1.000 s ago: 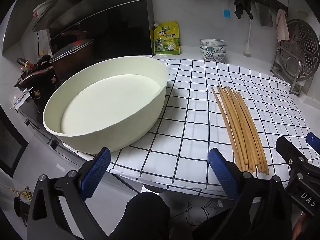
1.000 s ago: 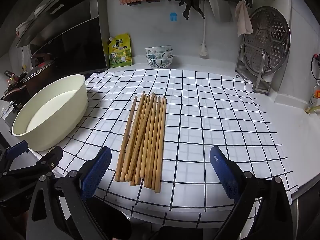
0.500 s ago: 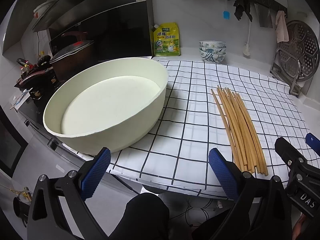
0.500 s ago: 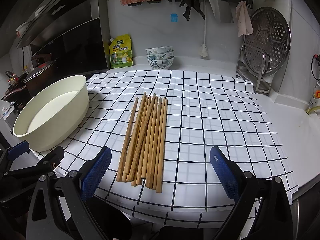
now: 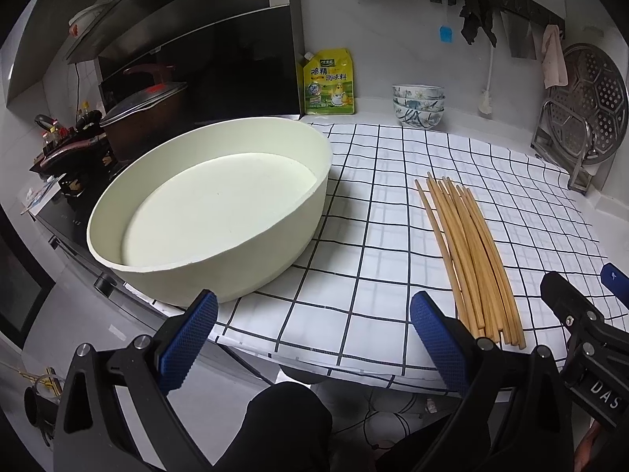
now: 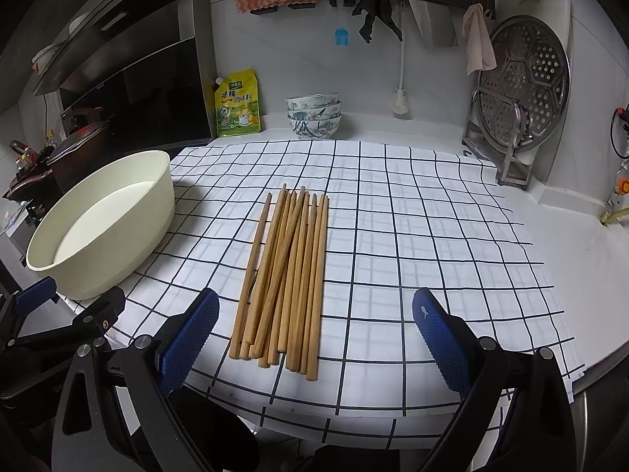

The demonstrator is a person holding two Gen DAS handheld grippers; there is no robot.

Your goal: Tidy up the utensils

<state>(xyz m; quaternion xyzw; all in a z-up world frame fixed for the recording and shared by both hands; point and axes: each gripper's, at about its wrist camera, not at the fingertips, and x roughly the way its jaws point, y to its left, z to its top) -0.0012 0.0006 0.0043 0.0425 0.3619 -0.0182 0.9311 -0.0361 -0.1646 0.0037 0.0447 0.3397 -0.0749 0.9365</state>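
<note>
Home kitchen: range hood [image 6: 129,59], stacked bowls [image 6: 313,116], steamer rack [image 6: 525,86].

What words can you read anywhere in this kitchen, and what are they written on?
"DAS": white letters on the black body of the right gripper, seen at the edge of the left wrist view; the word may carry on out of sight.
"鸡精 调味料": big characters on the yellow pouch leaning by the wall.
Small print on the pouch: too small to read.
Bowls, basin, chopsticks: no writing seen.
</note>
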